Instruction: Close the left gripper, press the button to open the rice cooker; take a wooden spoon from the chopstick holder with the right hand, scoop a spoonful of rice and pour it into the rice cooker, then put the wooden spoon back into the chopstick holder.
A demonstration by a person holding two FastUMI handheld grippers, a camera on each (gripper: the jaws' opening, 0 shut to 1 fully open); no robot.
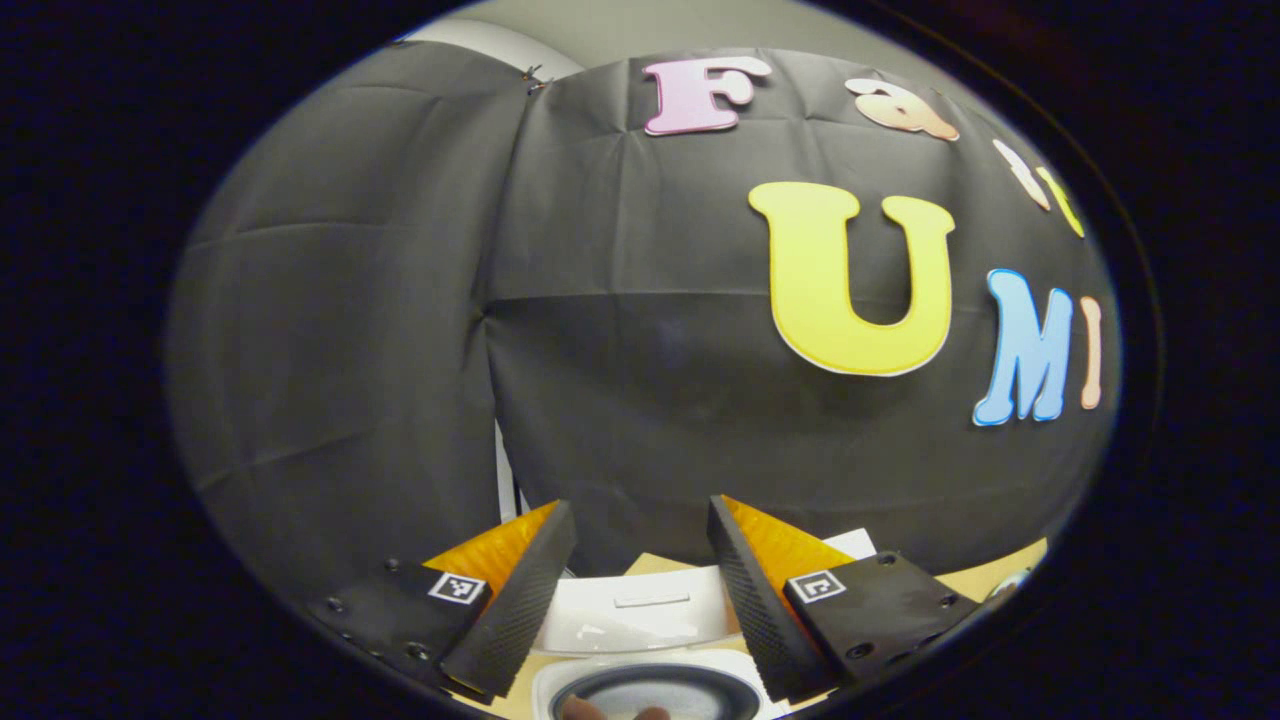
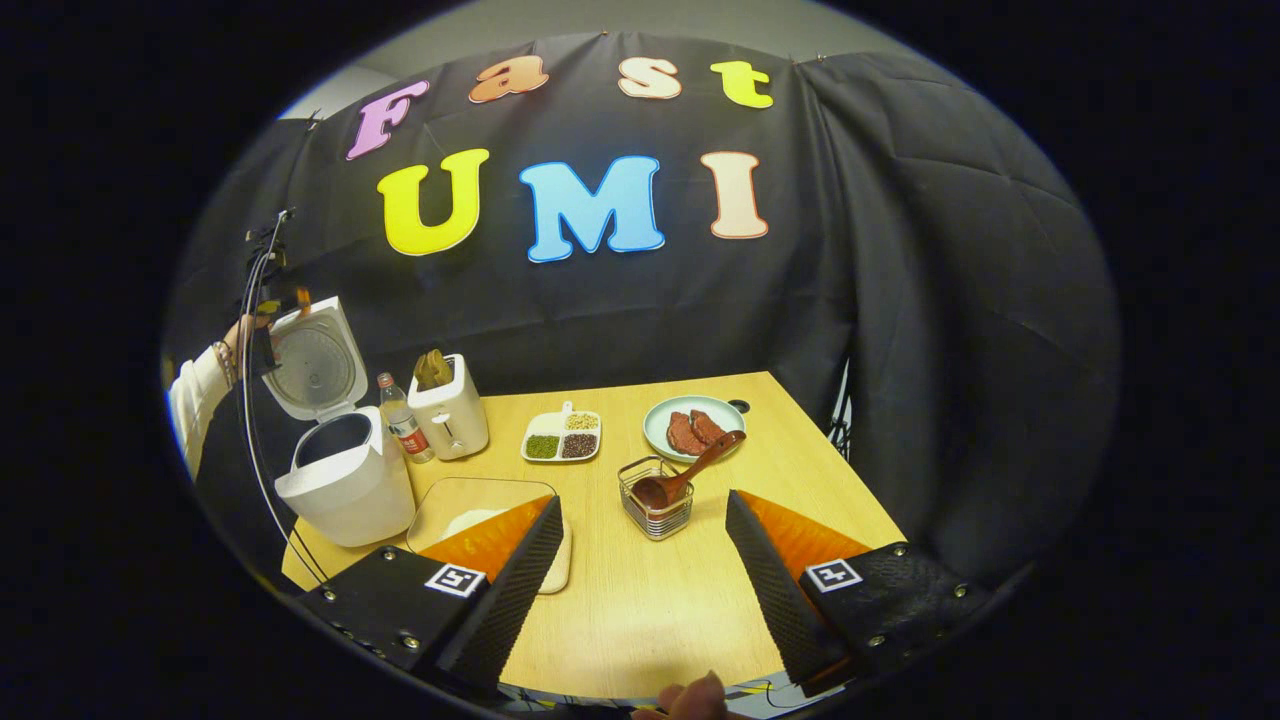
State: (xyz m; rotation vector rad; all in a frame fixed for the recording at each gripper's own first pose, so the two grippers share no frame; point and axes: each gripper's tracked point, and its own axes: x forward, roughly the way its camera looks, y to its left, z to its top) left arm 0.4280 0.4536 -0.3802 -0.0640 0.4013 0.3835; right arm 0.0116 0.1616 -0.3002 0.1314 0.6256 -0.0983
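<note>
The rice cooker stands at the left edge of the worktop with its lid swung up and its pot bare to view. In the right gripper view, a sleeved hand is at the raised lid, holding the left claw there; from that distance I cannot tell how its fingers stand. In the left gripper view, the left claw has its fingers spread wide apart with nothing between them, and below it lie the cooker's open lid and the rim of the pot.

The right claw hovers over the near part of the worktop, fingers wide apart and holding nothing. The wooden spoon leans in the chopstick holder, bowl down, handle tilted up to the right, just ahead of the right claw. A dish of rice lies beside the cooker, partly behind the right claw's left finger. Farther back stand a bottle, a toaster, a divided tray of grains and a plate of meat.
</note>
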